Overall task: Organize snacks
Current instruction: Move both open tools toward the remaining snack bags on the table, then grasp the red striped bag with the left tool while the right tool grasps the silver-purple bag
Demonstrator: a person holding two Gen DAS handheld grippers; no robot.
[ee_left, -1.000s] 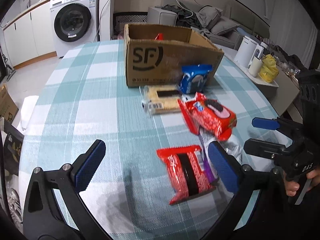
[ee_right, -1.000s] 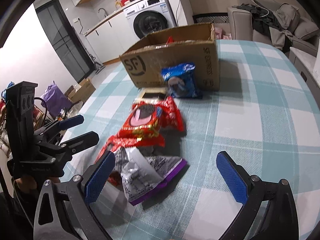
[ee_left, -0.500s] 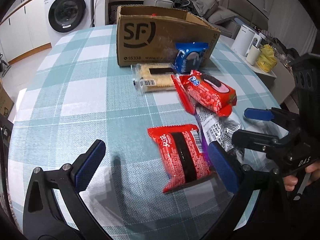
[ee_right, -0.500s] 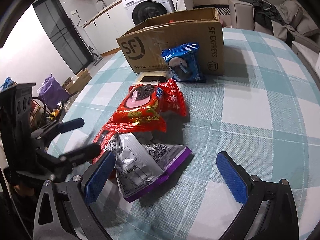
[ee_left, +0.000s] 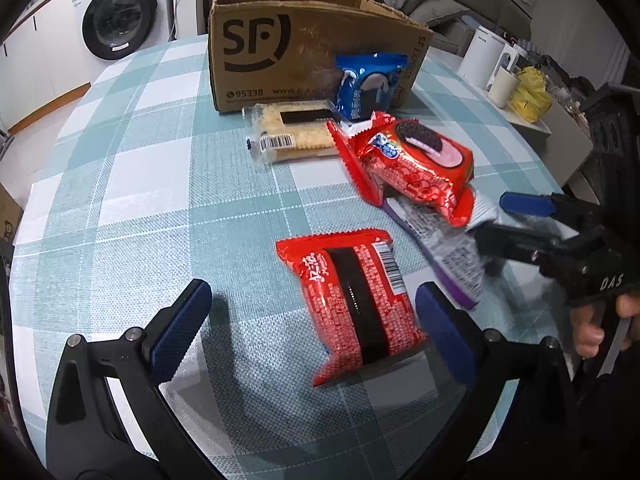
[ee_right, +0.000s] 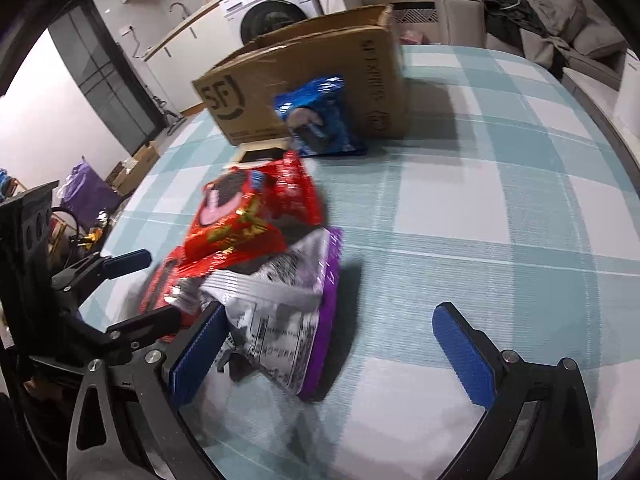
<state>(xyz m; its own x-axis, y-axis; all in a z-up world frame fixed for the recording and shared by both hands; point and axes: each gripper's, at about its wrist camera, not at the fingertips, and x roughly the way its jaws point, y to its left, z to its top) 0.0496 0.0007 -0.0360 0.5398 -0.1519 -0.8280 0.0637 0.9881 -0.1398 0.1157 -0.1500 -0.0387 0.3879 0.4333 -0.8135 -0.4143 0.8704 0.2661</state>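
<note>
Left wrist view: left gripper (ee_left: 312, 320) jaws wide apart, low over the teal-and-white checked tablecloth (ee_left: 132, 200), holding nothing. The flat red snack pack with a black stripe (ee_left: 354, 306) lies between its blue pads (ee_left: 182, 330), nearer the right-hand one, contact unclear. Beyond it, a red cookie pack with a pink-cream cookie picture (ee_left: 416, 168) sits on top of a silver-and-purple foil pouch (ee_left: 444, 244). A clear-wrapped pale cracker pack (ee_left: 288, 138) lies flat against the foot of the brown cardboard box printed "SF" (ee_left: 280, 48); a blue cookie pack (ee_left: 366, 84) leans on the box front. Box stands towards the far edge of the table. Right gripper (ee_left: 496, 220) enters from the right edge, jaws apart around the pouch's near end, a hand (ee_left: 596, 328) on its handle.

Right wrist view: right gripper (ee_right: 324, 344) open, nothing clamped. Silver-and-purple pouch (ee_right: 288, 300) lies between the pads, against the left pad (ee_right: 196, 356), clear of the right. Red cookie pack (ee_right: 256, 208) overlaps the pouch's far end; blue pack (ee_right: 320, 116) against the box (ee_right: 304, 80). Left gripper (ee_right: 136, 292) visible at the left edge, open. Frame motion-blurred.
</note>
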